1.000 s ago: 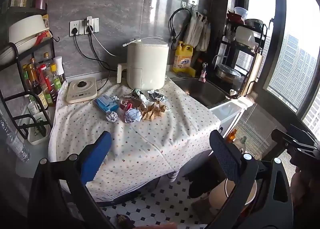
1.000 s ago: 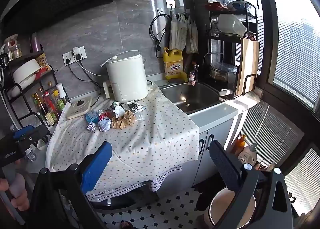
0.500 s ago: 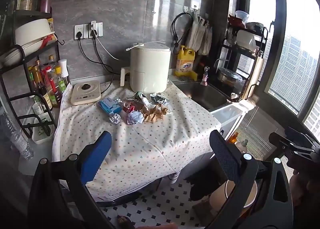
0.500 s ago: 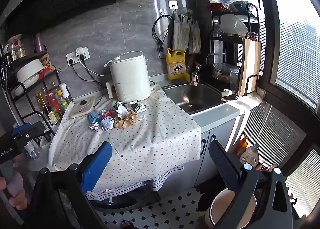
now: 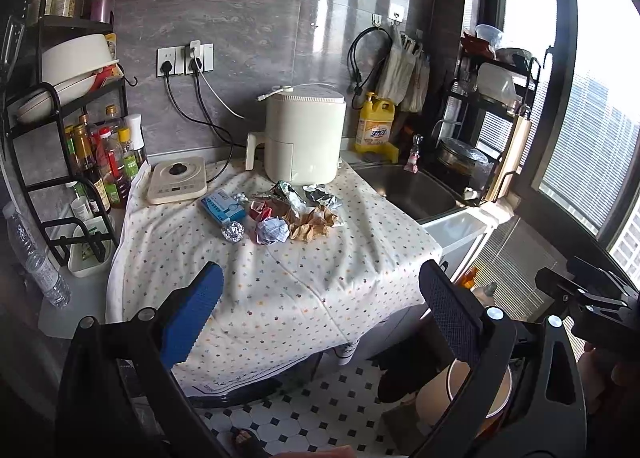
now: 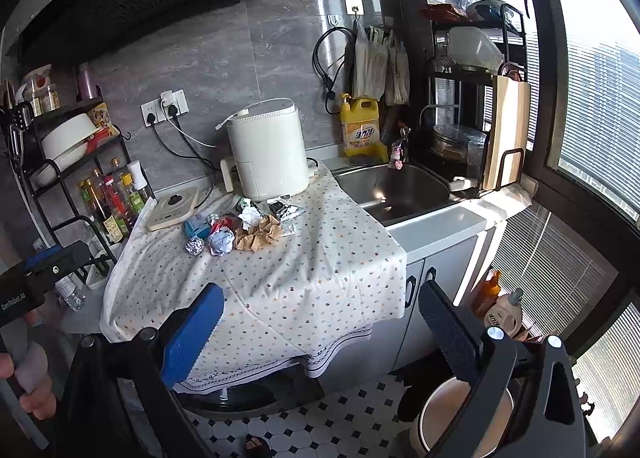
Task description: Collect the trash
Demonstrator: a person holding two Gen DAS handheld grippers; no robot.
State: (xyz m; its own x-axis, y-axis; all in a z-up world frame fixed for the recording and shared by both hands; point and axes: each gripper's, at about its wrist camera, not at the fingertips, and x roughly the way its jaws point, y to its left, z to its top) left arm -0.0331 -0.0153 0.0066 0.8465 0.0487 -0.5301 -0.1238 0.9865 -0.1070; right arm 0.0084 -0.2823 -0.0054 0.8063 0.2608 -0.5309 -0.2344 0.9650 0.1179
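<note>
A heap of trash lies on the dotted cloth before the white air fryer: a foil ball [image 5: 232,231] [image 6: 195,246], a crumpled white paper [image 5: 272,230] [image 6: 221,242], brown crumpled paper [image 5: 314,223] [image 6: 258,236], a blue box [image 5: 222,207] [image 6: 196,227] and foil wrappers [image 5: 322,196]. My left gripper [image 5: 320,312] hangs open in front of the table, well short of the heap. My right gripper [image 6: 320,324] is open too, off the table's front right corner. A round bin [image 5: 478,390] [image 6: 464,414] stands on the floor at the lower right.
The air fryer [image 5: 304,138] and a small induction cooker [image 5: 177,179] stand at the back. A rack of bottles [image 5: 100,162] is on the left, a sink [image 5: 408,190] and dish rack on the right. A hand [image 6: 28,378] holds the other gripper's handle.
Both views have shifted slightly, the scene sliding right and down in frame as the grippers lift or tilt. The trash has not moved. Both grippers stay open.
</note>
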